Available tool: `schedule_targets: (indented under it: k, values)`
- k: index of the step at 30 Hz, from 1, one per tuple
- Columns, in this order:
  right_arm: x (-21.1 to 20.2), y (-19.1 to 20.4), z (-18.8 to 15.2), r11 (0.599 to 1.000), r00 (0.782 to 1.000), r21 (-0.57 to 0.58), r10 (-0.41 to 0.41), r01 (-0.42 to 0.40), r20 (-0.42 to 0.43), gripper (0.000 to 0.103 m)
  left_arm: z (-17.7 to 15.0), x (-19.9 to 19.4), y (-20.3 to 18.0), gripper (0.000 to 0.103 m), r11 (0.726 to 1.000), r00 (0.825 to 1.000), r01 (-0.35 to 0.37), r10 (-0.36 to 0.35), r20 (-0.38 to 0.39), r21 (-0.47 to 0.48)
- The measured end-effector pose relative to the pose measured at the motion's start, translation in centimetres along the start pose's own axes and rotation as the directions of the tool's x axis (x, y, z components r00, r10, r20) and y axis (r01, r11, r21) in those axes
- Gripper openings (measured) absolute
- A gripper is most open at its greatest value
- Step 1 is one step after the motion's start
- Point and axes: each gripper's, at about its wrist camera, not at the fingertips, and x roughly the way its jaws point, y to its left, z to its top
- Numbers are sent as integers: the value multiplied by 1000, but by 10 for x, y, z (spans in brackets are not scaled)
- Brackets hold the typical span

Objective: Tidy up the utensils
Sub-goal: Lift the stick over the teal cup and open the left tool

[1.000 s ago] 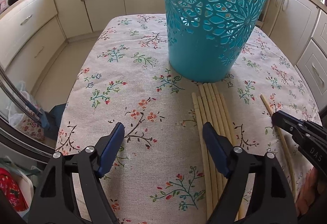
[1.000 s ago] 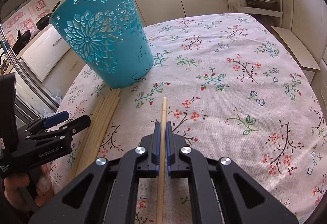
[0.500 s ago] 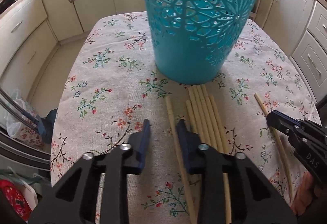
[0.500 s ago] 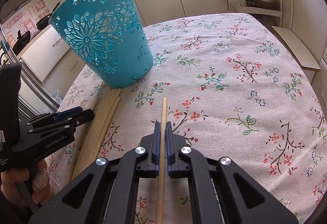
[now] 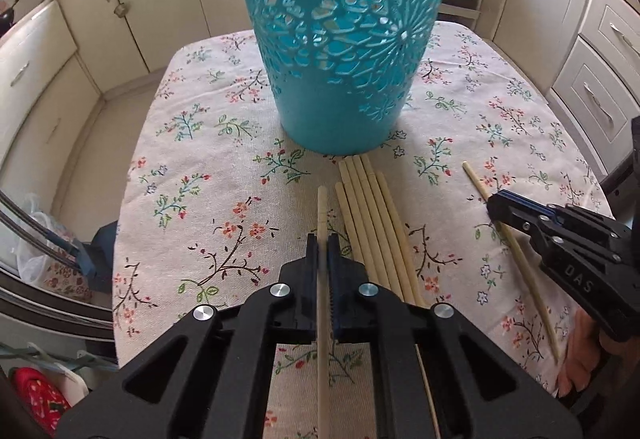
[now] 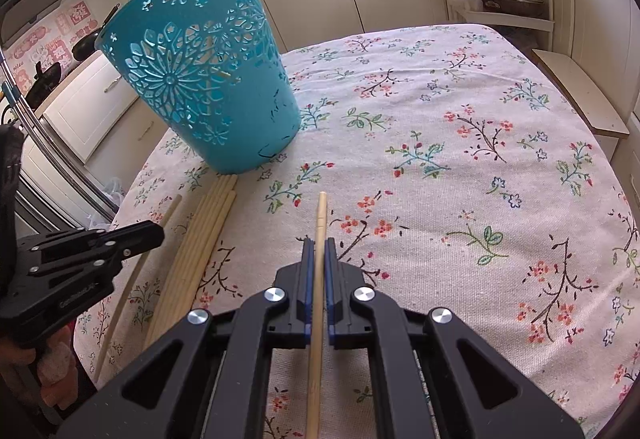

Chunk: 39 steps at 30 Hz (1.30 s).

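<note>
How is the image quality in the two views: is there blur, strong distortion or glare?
Left wrist view: fisheye bending curves the cabinets, and the blue basket looks slightly soft, while the chopsticks on the table are sharp. Right wrist view: sharp, same curved edges, bright daylight on the tablecloth, no strong glare.

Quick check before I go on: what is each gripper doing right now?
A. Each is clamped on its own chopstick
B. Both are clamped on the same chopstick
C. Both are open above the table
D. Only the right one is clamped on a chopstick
A: the left gripper is shut on one chopstick, and the right gripper is shut on another chopstick, away from the bundle of chopsticks beside the turquoise basket.
</note>
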Motion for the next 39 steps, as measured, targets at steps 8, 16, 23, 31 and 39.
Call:
schedule_targets:
  k: [8,16,23,31,39]
  values:
    - [-1,-2,0,1000,1000,6,10,-10,-2,6,0,-32,-8,5,999,998,-19,16,60,50]
    - [-2,-3,0,1000,1000,15,22,-21,-4,6,3,-70,2,5,995,989,95,-99,110,36]
    - [-2,-3,0,1000,1000,15,26,-26,-4,7,16,-122,23,5,969,947,248,-240,214,-13]
    - [-2,-2,0,1000,1000,15,27,-27,-3,8,56,-188,35,5,938,860,344,-297,414,-42]
    - [-1,2,1,1000,1000,4,29,-29,-2,12,113,-214,29,5,952,765,297,-192,615,-73]
